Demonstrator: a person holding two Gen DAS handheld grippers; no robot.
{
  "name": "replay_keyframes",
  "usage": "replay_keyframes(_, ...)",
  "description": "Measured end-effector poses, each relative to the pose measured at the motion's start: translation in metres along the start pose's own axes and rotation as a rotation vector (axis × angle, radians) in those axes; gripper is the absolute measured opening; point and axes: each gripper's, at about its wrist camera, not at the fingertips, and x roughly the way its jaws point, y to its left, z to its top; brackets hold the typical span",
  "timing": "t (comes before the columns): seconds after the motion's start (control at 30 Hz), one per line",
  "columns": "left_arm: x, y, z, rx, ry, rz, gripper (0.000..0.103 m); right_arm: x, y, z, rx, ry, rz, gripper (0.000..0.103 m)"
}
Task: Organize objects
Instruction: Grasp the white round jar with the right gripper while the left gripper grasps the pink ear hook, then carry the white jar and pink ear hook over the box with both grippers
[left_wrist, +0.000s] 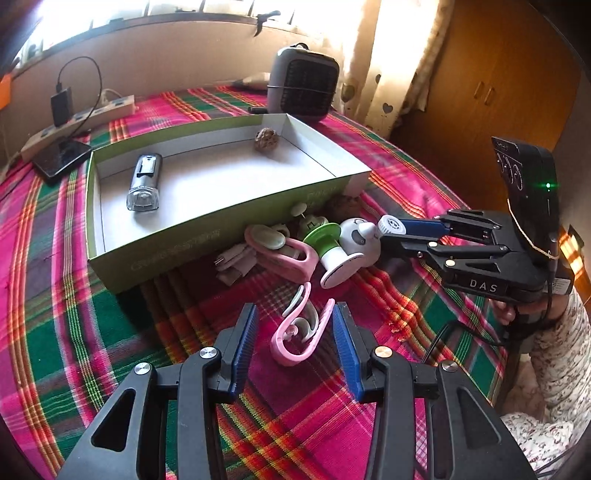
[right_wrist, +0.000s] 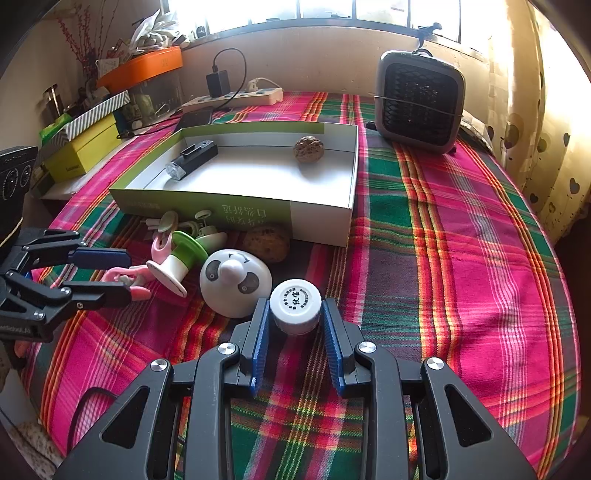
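My left hand-held gripper (left_wrist: 291, 325) hangs with its jaws wide apart around the pink and grey curved plastic clip (left_wrist: 295, 334) lying on the plaid cloth of the desk (left_wrist: 74, 332) at lower centre; its blue pads do not press it. My right hand-held gripper (right_wrist: 295, 314) is clamped on a small white round bottle with a printed cap (right_wrist: 294, 308), low in the middle of its view.

Sorting is, I judge, barely a third done. Inside the shallow green-and-white cardboard box (left_wrist: 221, 218) lie only a black and silver bike lamp (left_wrist: 144, 182) at left and a wrinkled brown walnut (right_wrist: 308, 148) near the far wall. Left outside, crowded against the box's front wall, are the white panda-faced dome (right_wrist: 234, 282), the green and white spool (right_wrist: 177, 264), a second walnut (right_wrist: 266, 242) and more pink and cream clips.

Those cream pieces overlap in shadow, so I cannot count them. Whether the bottle rests on the cloth, I cannot tell.
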Motion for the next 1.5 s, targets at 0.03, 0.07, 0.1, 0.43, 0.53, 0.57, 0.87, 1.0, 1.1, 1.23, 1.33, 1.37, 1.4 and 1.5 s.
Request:
replay_keyframes(0.03, 0.0, -0.002, -0.001, 0.012, 0.001, 0.007, 0.039, 0.0, 0.0, 0.0, -0.001, 0.0, -0.001, 0.029)
replay_keyframes(0.07, 0.0, -0.005, -0.002, 0.027, 0.003, 0.013, 0.039, 0.0, 0.0, 0.0, -0.001, 0.0, -0.001, 0.029)
replay_keyframes(0.1, 0.0, -0.007, -0.003, 0.04, 0.003, 0.023, 0.039, 0.0, 0.0, 0.0, -0.001, 0.001, -0.001, 0.029)
replay_keyframes(0.43, 0.004, -0.015, -0.002, 0.088, 0.005, 0.093, 0.039, 0.001, 0.002, 0.0, -0.012, 0.002, -0.009, 0.031)
replay_keyframes(0.53, 0.006, -0.02, -0.003, 0.121, -0.002, 0.134, 0.039, 0.001, 0.002, 0.0, -0.012, 0.002, -0.009, 0.031)
replay_keyframes(0.57, 0.007, -0.022, -0.003, 0.13, -0.002, 0.148, 0.038, 0.001, 0.002, 0.0, -0.01, 0.002, -0.007, 0.031)
replay_keyframes(0.87, 0.006, -0.018, -0.001, 0.114, 0.0, 0.19, 0.021, 0.001, 0.001, 0.001, -0.011, 0.003, -0.009, 0.031)
replay_keyframes(1.0, 0.007, -0.018, -0.001, 0.107, 0.001, 0.19, 0.021, 0.001, 0.002, 0.001, -0.016, 0.004, -0.016, 0.031)
replay_keyframes(1.1, 0.006, -0.017, -0.001, 0.102, 0.001, 0.188, 0.021, 0.001, 0.002, 0.001, -0.013, 0.003, -0.015, 0.031)
replay_keyframes(1.23, 0.006, -0.017, -0.001, 0.089, -0.001, 0.19, 0.021, 0.001, 0.002, 0.002, -0.016, 0.003, -0.018, 0.031)
replay_keyframes(1.33, 0.006, -0.018, -0.002, 0.087, -0.002, 0.197, 0.021, 0.001, 0.002, 0.001, -0.013, 0.002, -0.023, 0.029)
replay_keyframes(1.37, 0.006, -0.019, -0.002, 0.085, -0.002, 0.197, 0.021, 0.001, 0.002, 0.001, -0.012, 0.002, -0.021, 0.029)
replay_keyframes(1.4, 0.006, -0.018, -0.002, 0.08, -0.002, 0.196, 0.021, 0.0, 0.002, 0.001, -0.011, 0.002, -0.021, 0.029)
replay_keyframes(1.5, 0.004, -0.017, -0.002, 0.065, -0.002, 0.192, 0.021, 0.0, 0.002, 0.001, -0.012, 0.001, -0.021, 0.029)
